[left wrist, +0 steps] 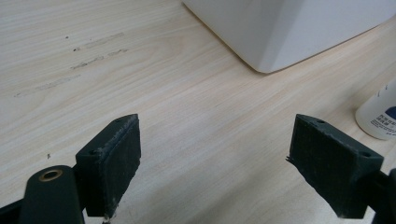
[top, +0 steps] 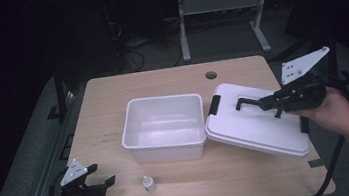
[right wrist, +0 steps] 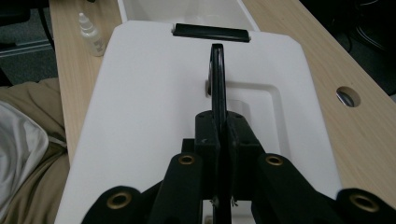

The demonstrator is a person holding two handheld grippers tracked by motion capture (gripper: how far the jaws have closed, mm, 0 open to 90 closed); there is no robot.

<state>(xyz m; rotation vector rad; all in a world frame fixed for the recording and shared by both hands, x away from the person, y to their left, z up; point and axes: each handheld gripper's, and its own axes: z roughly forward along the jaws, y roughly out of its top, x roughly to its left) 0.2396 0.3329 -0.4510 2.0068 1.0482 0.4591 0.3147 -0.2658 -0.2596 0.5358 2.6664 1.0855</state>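
Note:
An open white bin stands in the middle of the wooden table. Its white lid lies to the right, its left edge over the bin's right rim. My right gripper is shut on the lid's thin black handle. The right gripper view shows the jaws pinched on that handle, with the lid and its black latch beyond. At the table's front left my left gripper stands open and holds nothing; its jaws are wide apart above bare wood.
A small white dropper bottle stands near the front edge, right of my left gripper and in front of the bin; it also appears as bottle and bottle. A cable hole sits at the table's back. Table legs and cables lie beyond.

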